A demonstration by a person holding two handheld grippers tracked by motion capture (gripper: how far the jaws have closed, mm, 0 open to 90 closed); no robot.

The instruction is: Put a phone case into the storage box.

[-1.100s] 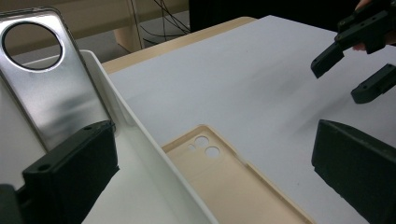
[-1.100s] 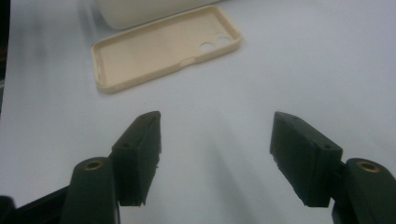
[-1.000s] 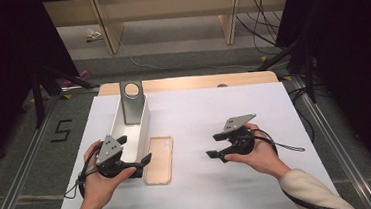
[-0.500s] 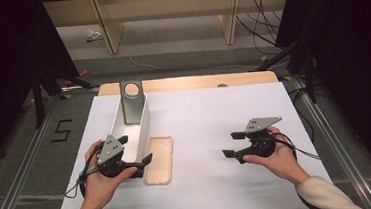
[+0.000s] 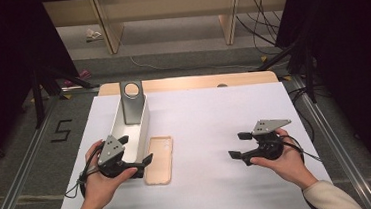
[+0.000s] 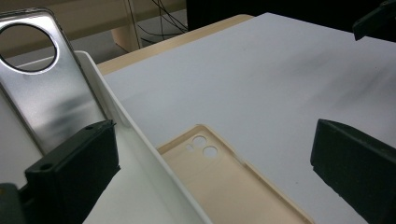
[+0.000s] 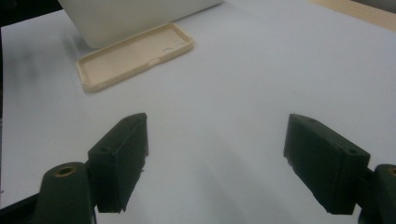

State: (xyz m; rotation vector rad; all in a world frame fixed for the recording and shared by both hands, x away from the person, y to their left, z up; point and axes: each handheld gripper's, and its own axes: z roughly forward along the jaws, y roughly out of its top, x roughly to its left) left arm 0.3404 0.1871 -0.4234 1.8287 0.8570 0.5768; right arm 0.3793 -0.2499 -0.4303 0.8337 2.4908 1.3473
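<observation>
1. Two hand-held grippers in play, one per hand, both low over the white sheet on the tabletop (image 5: 215,127).
2. Left hand-held gripper (image 5: 135,150) spread wide, jaws astride the near wall of the white tray (image 5: 143,130): one jaw inside the tray, the other outside above the beige phone case (image 5: 159,159). Nothing pinched, as far as the left gripper view tells.
3. Right hand-held gripper (image 5: 240,145) spread, jaws just been opening, nothing between them but bare white sheet; well apart from the tray and both cases.
4. Two phone cases counted. One beige, flat on the sheet, open side up, just beside the tray's right wall (image 6: 224,182), with two round camera holes (image 6: 204,145) at its far end.
5. One silver-grey phone case (image 5: 132,102) with a single large round cutout, propped tilted against the tray's far end, inside the tray (image 6: 46,93).
6. One tray, long and narrow, lying lengthwise away from the person.
</observation>
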